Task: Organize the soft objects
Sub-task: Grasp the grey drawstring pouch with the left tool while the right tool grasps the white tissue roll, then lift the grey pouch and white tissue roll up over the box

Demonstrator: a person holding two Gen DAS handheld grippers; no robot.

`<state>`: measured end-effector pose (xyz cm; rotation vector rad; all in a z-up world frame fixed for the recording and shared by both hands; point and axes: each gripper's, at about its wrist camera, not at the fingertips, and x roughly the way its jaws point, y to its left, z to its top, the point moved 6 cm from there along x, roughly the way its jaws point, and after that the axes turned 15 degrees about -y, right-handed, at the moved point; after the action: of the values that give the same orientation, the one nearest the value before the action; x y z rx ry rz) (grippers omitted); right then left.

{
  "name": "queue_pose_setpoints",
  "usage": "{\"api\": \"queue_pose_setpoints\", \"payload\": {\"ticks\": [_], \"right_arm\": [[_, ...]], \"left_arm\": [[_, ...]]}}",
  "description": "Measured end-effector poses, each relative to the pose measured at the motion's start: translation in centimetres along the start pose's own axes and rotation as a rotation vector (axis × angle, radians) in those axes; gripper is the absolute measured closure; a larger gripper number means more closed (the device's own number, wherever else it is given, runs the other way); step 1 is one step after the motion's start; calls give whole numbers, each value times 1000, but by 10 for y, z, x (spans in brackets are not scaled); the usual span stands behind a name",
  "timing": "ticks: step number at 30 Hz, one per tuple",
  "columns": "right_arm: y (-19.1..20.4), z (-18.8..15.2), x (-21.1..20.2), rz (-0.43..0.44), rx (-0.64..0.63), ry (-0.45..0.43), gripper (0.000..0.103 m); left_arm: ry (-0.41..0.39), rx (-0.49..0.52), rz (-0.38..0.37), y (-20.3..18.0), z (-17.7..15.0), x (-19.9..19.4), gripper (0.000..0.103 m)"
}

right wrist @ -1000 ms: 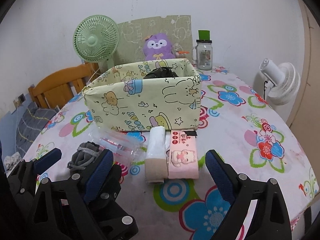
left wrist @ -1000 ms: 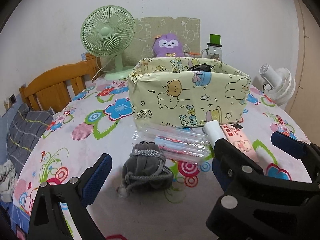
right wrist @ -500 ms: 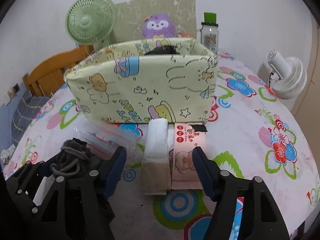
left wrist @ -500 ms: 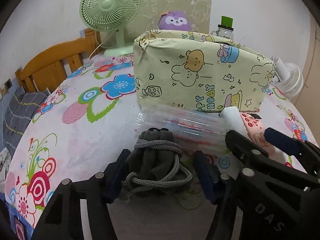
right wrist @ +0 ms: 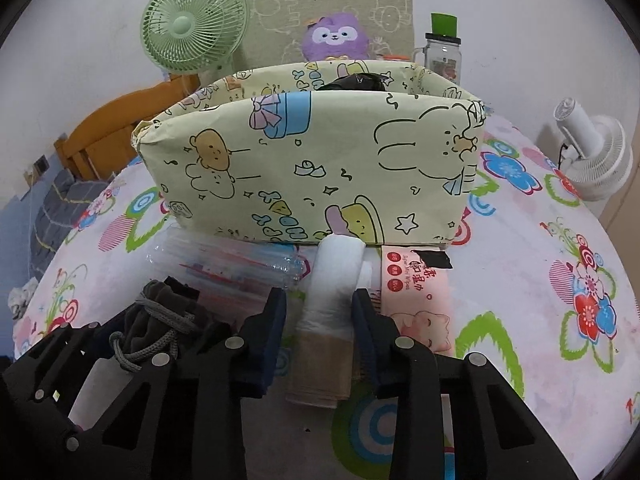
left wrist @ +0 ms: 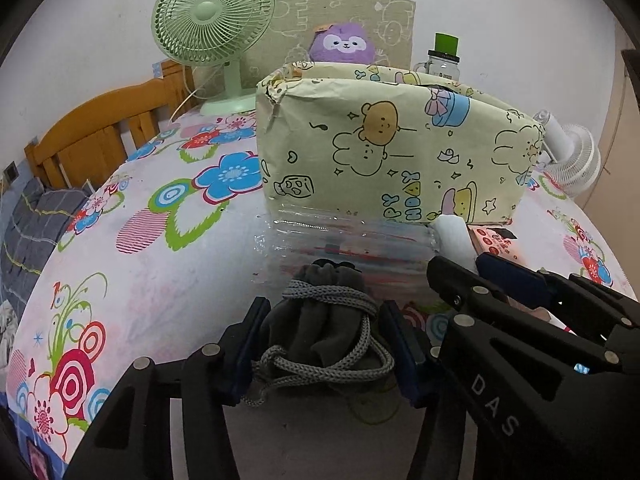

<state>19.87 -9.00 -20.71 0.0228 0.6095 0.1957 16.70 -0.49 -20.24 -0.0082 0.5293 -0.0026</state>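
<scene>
A grey drawstring pouch (left wrist: 320, 340) lies on the flowered tablecloth. My left gripper (left wrist: 324, 307) has both blue pads against its sides, and the jaws are still closing on it. A rolled white and beige cloth (right wrist: 326, 312) lies between the fingers of my right gripper (right wrist: 319, 297). Those jaws are closing too; the right pad touches the roll and a narrow gap shows at the left pad. Behind both stands the yellow cartoon-print box (right wrist: 320, 172) (left wrist: 400, 160) with something black (right wrist: 356, 80) inside. The pouch (right wrist: 160, 320) also shows at the lower left of the right wrist view.
A clear plastic bag (left wrist: 348, 244) and a pink wipes pack (right wrist: 412, 292) lie in front of the box. At the back stand a green fan (left wrist: 212, 12), a purple plush (left wrist: 344, 44) and a jar (left wrist: 442, 60). A white fan (right wrist: 592, 156) is at the right edge and a wooden headboard (left wrist: 100, 136) at the left.
Both grippers came forward and down toward the table. The left jaws narrowed from wide open onto the pouch, and the right jaws narrowed around the rolled cloth.
</scene>
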Motion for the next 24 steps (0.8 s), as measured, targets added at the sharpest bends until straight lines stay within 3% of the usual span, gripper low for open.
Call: {"api": "queue_pose_setpoints", "payload": {"ticks": [2, 8, 24], "right_arm": [[-1, -1, -2, -12, -2, -1, 77], [-2, -3, -9, -21, -7, -1, 85], [-14, 6, -50, -32, 30, -63, 86]], "left_arm": [[0, 7, -6, -2, 0, -1, 50], [5, 12, -33, -10, -2, -7, 57], [-53, 7, -64, -27, 8, -40, 59]]}}
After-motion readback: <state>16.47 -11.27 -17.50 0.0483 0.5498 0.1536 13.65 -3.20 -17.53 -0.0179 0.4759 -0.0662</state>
